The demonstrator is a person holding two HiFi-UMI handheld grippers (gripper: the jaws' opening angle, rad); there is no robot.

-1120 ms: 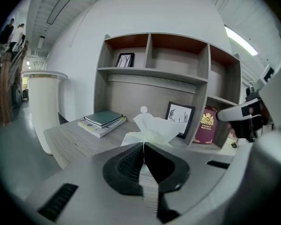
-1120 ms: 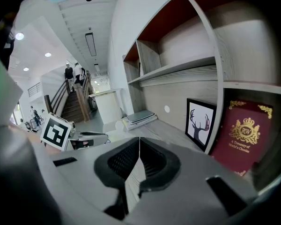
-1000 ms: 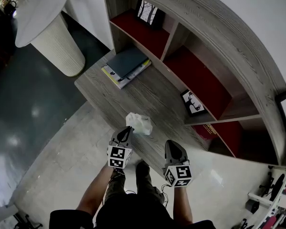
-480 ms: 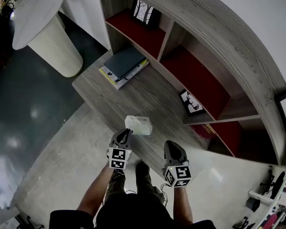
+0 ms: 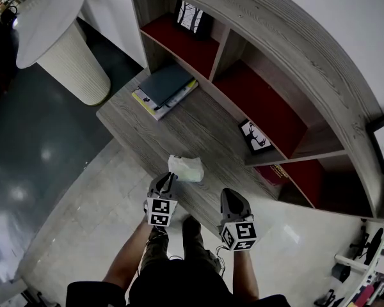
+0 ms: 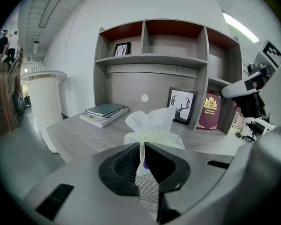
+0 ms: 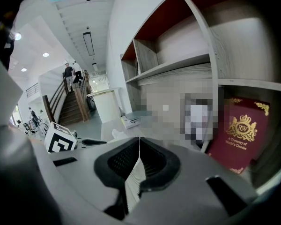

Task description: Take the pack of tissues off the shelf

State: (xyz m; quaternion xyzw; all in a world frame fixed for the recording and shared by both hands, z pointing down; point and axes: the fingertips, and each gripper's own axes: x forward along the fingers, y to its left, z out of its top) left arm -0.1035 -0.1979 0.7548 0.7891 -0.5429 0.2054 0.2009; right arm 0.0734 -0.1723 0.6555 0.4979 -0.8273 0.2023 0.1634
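Note:
The pack of tissues (image 5: 185,168) is a pale soft pack with a white tissue sticking out of its top. It is at the front edge of the wooden counter (image 5: 198,130) below the shelves. My left gripper (image 5: 168,181) is shut on the pack's near edge. In the left gripper view the pack (image 6: 154,125) stands just beyond the closed left gripper (image 6: 142,156), its wrapper pinched between the pads. My right gripper (image 5: 232,200) hangs to the right of the pack, apart from it. In its own view the right gripper (image 7: 139,146) is shut with nothing in it.
A stack of books (image 5: 166,89) lies at the counter's left end. A framed deer picture (image 5: 257,136) leans at the counter's back, and a red book (image 5: 281,171) stands in the low compartment. A white round pedestal table (image 5: 57,31) stands far left. The person's legs are below the grippers.
The tissue pack has shifted slightly in the left gripper's hold. Both grippers stay almost where they were.

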